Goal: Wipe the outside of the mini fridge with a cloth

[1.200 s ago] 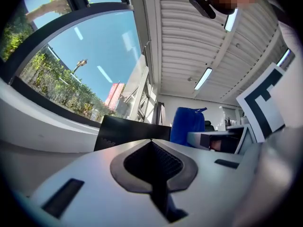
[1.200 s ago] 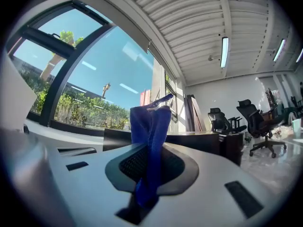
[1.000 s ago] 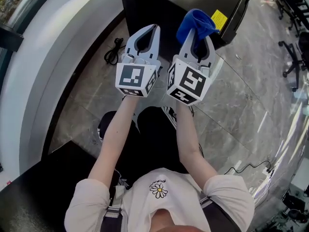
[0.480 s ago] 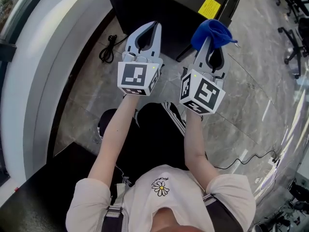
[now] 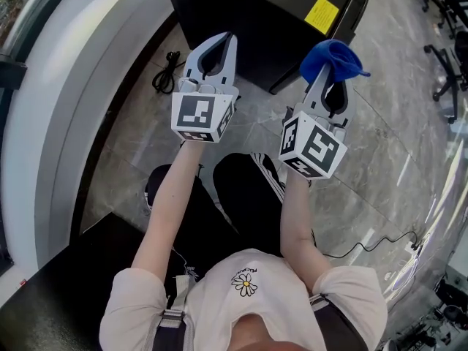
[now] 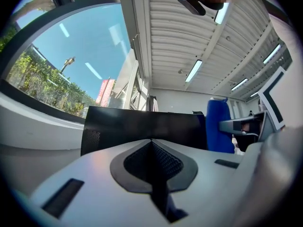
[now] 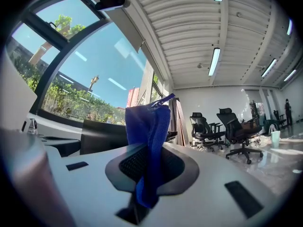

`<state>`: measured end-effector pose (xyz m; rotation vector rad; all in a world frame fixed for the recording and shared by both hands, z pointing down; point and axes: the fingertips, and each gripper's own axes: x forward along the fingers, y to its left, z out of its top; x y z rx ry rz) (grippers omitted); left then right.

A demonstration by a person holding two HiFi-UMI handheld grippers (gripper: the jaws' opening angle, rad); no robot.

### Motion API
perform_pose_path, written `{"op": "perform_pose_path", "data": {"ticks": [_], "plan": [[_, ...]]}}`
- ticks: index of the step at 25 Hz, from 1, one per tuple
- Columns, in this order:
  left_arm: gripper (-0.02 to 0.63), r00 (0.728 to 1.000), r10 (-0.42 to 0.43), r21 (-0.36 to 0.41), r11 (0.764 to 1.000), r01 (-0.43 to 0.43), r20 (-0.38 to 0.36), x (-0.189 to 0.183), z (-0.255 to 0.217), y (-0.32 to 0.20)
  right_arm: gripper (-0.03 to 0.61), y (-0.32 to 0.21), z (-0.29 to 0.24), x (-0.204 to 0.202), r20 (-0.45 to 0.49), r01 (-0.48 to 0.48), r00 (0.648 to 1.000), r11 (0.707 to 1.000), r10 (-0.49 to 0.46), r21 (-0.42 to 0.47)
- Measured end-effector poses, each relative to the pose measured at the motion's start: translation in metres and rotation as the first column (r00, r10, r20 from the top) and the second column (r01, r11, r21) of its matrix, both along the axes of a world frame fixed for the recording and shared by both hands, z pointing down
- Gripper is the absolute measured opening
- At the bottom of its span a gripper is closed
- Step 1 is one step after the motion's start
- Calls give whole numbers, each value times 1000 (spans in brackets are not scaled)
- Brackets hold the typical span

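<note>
The black mini fridge (image 5: 256, 13) stands on the floor ahead, a yellow label (image 5: 321, 14) on its top near the right edge. My right gripper (image 5: 338, 63) is shut on a blue cloth (image 5: 330, 58), which bunches up past its tips, just right of the fridge's near corner. In the right gripper view the blue cloth (image 7: 147, 141) hangs pinched between the jaws, with the fridge (image 7: 102, 136) at the left. My left gripper (image 5: 219, 44) is shut and holds nothing, its tips over the fridge's front edge. The left gripper view shows the fridge (image 6: 142, 129) close ahead and the cloth (image 6: 219, 131) at the right.
A black power cable (image 5: 165, 74) lies coiled on the marble floor left of the fridge. A curved white ledge (image 5: 66, 101) runs along the left under the window. Office chairs (image 7: 234, 129) stand further off at the right. Another cable (image 5: 369, 241) trails on the floor at the right.
My right gripper with the cloth has swung right, from over the fridge's top to beside its near right corner. The left gripper has hardly moved.
</note>
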<state>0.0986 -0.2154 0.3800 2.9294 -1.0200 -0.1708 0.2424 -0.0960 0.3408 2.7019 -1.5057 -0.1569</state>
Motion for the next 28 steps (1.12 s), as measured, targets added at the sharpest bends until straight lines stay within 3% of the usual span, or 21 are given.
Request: {"op": "perform_pose_path", "data": {"ticks": [7,9,12,15,18,21,25,28], "plan": [[5,982,-164,-54,986,160,-98,-47,-9,-46,61,-8,-8,-30,-9,82,997,996,-82,21],[5,973,-222,-40,975,220,-69,-67,-3,-61,61,-26,-12,-53,0,162,987,986,-162,48],[5,964,-265,35,964,264,5,-89,8,-75,61,-64,-6,-93,44,308,949,947,-313,91],[5,959,-277,97,958,270,57,-100,16,-84,61,-115,15,-130,118,416,896,902,-428,116],[5,964,-260,101,962,254,51,-107,21,-87,61,-160,34,-157,147,461,870,882,-471,99],[5,970,-240,112,966,233,48,-114,23,-88,61,-193,48,-175,162,471,863,878,-478,82],[5,967,-223,144,968,205,121,-124,33,-95,61,-222,64,-184,202,455,863,887,-462,83],[5,971,-229,99,970,222,62,-147,35,-103,61,-242,75,-194,179,468,864,882,-470,53]]}}
